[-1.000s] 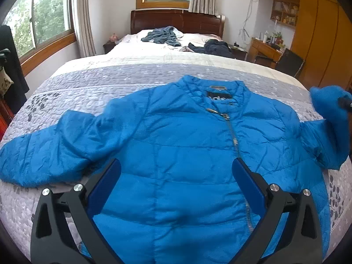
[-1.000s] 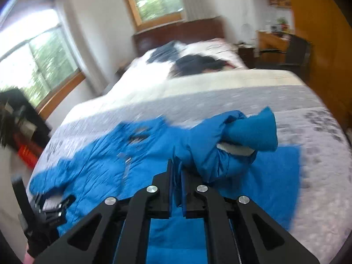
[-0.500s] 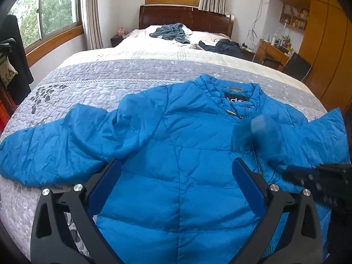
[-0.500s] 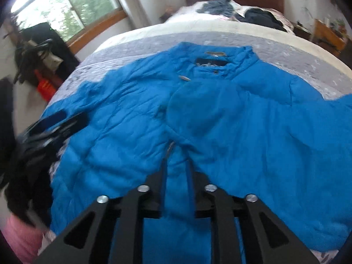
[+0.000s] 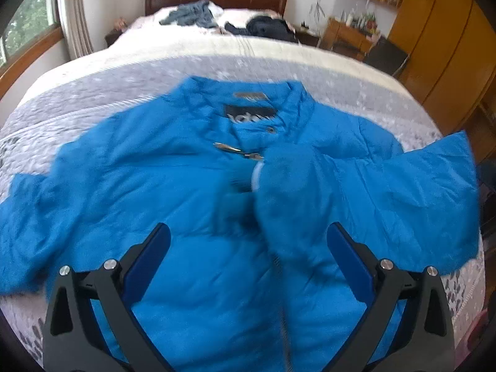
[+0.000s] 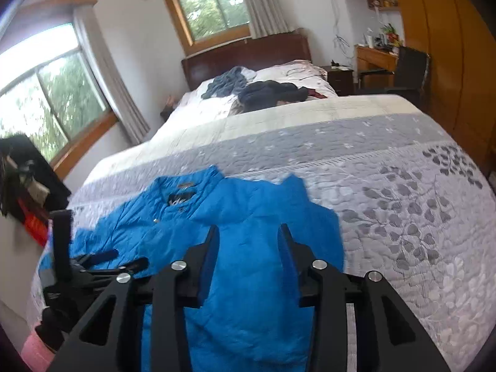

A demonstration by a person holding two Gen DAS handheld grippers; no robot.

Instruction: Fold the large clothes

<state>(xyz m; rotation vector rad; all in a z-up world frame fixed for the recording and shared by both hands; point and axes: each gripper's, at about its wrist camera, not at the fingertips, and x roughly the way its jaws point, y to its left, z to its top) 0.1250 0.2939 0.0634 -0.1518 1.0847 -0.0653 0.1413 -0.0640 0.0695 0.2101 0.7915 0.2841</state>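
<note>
The left gripper (image 5: 248, 254) has its jaws wide apart and empty, hanging over the lower front of the blue jacket (image 5: 192, 204), its blue pads (image 5: 148, 260) above the fabric without clearly touching it. The right gripper (image 6: 248, 241) also has its jaws apart, holding nothing, poised over the jacket's right side with both fingers pointing toward the headboard (image 6: 248, 52). Between the left jaws, the right sleeve (image 5: 288, 192) lies folded across the jacket's chest, its cuff near the zipper pull (image 5: 238, 151) just below the collar (image 5: 248, 99). The jacket lies face up on the bed (image 6: 403, 217), collar toward the headboard. Its left sleeve (image 5: 28, 217) stretches out toward the bed's window-side edge; motion blur hides how close it comes to that edge. On the wardrobe side of the jacket a broad stretch of grey quilt lies bare out to the bed's edge, and more open quilt runs from the collar up to the loose dark clothes (image 6: 266, 91) near the headboard. In the right wrist view the left gripper (image 6: 121, 260) appears at the jacket's window side, held by a gloved hand (image 6: 59, 319) with a pink cuff (image 6: 35, 353).
</note>
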